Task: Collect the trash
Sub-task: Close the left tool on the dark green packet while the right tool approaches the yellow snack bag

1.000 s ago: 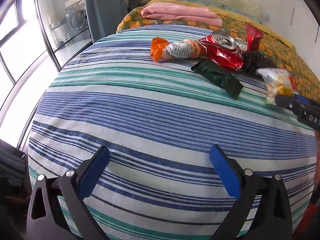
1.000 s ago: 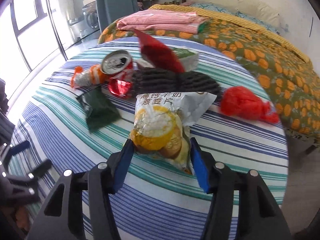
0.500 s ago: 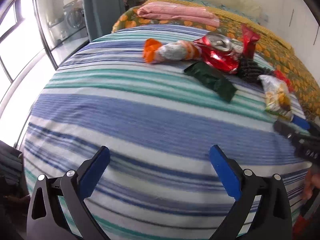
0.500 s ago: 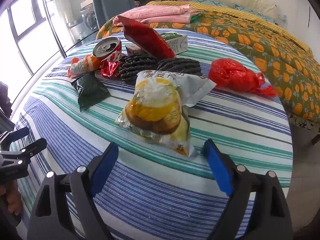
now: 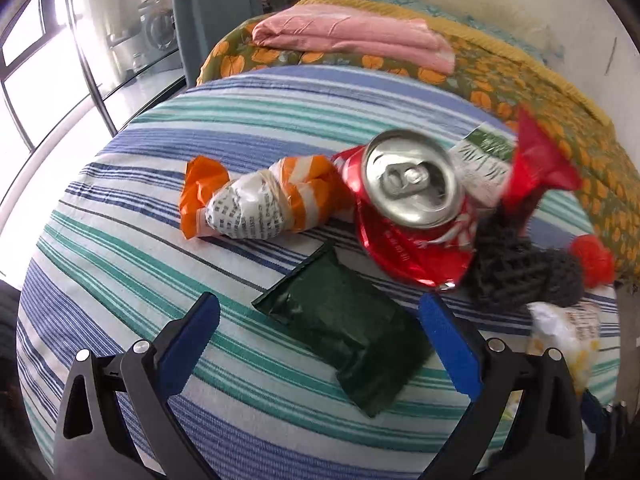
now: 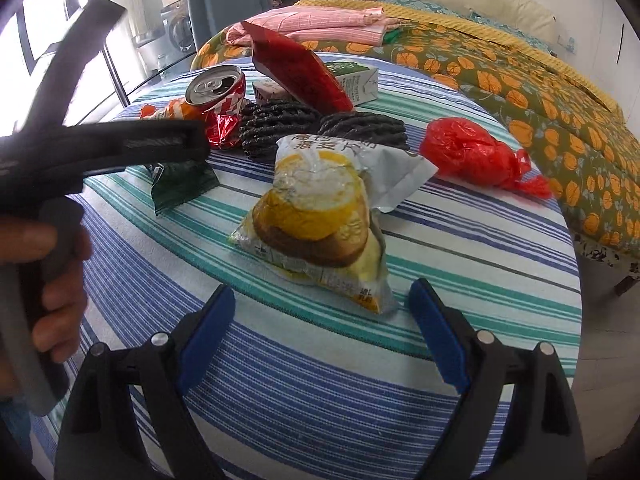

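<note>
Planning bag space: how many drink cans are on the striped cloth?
1: a crushed red can, upright between the orange wrapper and the black mesh pads. Others may hide behind.

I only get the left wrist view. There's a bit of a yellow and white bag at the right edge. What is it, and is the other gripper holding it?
Observer: It's a snack bag lying on the striped cloth. The right gripper is open, with its pads clear of the bag.
Operator: And the red blob at the far right?
Observer: That's a knotted red plastic bag, lying apart from the snack bag.
Operator: What's the white thing behind the can?
Observer: A small white and green carton, partly behind a red packet.
</note>
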The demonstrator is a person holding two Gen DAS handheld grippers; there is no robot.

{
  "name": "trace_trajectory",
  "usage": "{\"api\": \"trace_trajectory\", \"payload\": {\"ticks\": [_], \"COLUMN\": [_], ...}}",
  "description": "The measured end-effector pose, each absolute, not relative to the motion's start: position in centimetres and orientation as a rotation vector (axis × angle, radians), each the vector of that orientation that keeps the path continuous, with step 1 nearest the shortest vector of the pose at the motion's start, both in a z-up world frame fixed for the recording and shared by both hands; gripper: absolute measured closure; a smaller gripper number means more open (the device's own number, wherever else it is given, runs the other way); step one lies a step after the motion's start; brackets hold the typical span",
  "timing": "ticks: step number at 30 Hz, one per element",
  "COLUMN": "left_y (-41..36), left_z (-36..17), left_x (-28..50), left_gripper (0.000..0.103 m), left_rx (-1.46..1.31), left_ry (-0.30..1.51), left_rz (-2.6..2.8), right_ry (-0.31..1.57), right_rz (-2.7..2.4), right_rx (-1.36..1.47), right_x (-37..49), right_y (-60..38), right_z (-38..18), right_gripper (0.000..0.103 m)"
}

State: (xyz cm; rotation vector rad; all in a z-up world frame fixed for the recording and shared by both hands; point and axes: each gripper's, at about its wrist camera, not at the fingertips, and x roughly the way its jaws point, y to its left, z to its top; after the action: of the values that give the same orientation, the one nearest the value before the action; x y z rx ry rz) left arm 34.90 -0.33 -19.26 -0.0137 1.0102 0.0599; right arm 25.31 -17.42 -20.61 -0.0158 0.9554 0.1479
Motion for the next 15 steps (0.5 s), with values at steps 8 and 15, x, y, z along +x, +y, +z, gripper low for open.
{"api": "trace_trajectory", "payload": {"ticks": [8,15], "left_y": [3.7,2.8], "left_z": [-19.1,-18.7], "left_x": [32.0,32.6], "left_gripper": [0.004,0.004], "left_rx": [0.068,0.106], "left_ry": [0.989,0.953], "left_rz": [0.042,-0.106], "right_ry": [0.956,0.956], "right_rz": [0.147,0.146], "right_rx": [-0.018,-0.017], "right_x": [25.3,25.4], "right_y": [-17.4,-17.4], "right_z": [-20.6,-20.6], "right_gripper": [0.016,0.015]}}
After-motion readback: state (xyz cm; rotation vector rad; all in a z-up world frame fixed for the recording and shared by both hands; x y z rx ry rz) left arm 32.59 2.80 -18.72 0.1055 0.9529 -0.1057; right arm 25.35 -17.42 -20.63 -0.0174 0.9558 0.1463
